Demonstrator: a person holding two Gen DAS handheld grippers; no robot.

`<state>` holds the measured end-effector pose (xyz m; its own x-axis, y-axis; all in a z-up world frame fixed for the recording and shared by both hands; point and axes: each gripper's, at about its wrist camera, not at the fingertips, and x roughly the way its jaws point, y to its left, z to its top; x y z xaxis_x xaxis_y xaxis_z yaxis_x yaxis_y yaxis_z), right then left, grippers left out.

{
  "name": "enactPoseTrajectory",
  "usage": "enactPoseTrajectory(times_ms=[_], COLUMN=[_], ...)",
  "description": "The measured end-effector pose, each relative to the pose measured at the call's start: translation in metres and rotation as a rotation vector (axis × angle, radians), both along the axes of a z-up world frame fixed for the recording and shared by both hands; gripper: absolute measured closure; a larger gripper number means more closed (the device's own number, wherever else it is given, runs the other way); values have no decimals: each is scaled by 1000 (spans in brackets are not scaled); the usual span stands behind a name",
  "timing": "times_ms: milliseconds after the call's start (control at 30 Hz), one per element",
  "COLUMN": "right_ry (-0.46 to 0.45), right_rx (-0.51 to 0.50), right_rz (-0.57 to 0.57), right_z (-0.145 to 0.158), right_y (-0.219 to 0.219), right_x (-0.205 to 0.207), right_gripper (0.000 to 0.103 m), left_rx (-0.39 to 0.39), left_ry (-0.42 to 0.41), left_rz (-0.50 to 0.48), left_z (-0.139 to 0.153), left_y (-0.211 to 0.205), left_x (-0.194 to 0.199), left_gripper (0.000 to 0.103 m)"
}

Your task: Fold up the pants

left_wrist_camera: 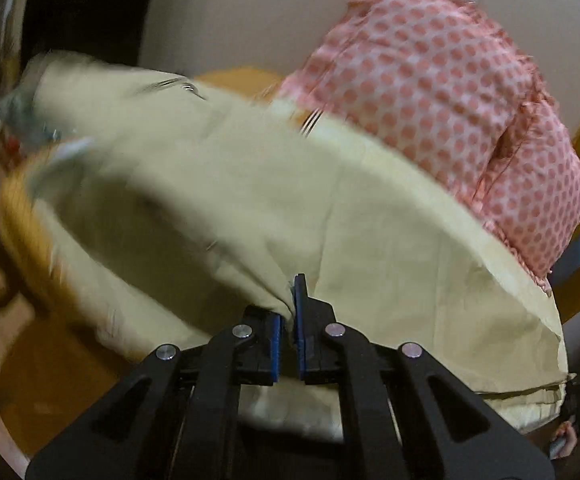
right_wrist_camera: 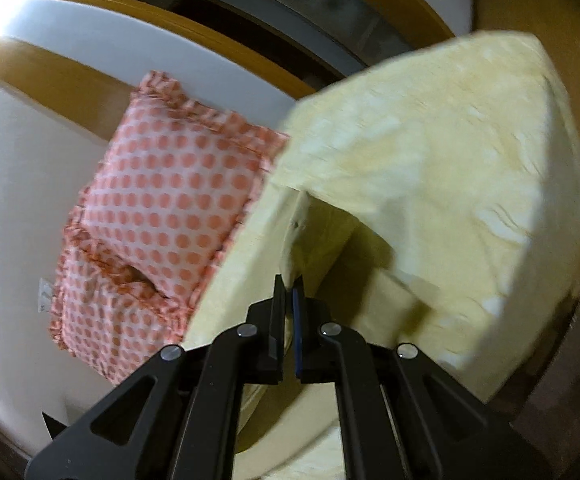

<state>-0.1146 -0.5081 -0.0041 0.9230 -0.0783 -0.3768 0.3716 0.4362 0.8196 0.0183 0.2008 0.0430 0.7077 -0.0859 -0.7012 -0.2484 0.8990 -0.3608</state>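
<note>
The pale yellow pants (left_wrist_camera: 249, 200) spread across the left wrist view, blurred at the left, lifted off the surface. My left gripper (left_wrist_camera: 288, 304) is shut on a pinched fold of the pants. In the right wrist view the same pants (right_wrist_camera: 430, 168) hang as a doubled-over sheet at the right. My right gripper (right_wrist_camera: 290, 288) is shut on an edge of the pants, with cloth running between its blue pads.
A pink and white dotted cushion (left_wrist_camera: 450, 100) lies behind the pants; it also shows in the right wrist view (right_wrist_camera: 161, 208). It rests on a white surface (right_wrist_camera: 13, 168) with an orange-brown wooden frame (right_wrist_camera: 89, 8). A wooden edge (left_wrist_camera: 21, 232) shows at left.
</note>
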Motion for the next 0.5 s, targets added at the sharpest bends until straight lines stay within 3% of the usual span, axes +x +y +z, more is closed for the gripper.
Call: enactPoseTrajectory(times_ms=[167,500], right_ry=[-7,18], right_rx=[13,13], right_rz=[-2,-42], right_z=[-8,-8], right_y=[-2,4], right_x=[-6,-17], right_gripper=[100,100], left_rx=[-68,-65], left_ry=[7,-15], left_rz=[26,5], left_z=[-18,-18], left_y=[4,4], left_x=[-13,-15], left_gripper=[97,95])
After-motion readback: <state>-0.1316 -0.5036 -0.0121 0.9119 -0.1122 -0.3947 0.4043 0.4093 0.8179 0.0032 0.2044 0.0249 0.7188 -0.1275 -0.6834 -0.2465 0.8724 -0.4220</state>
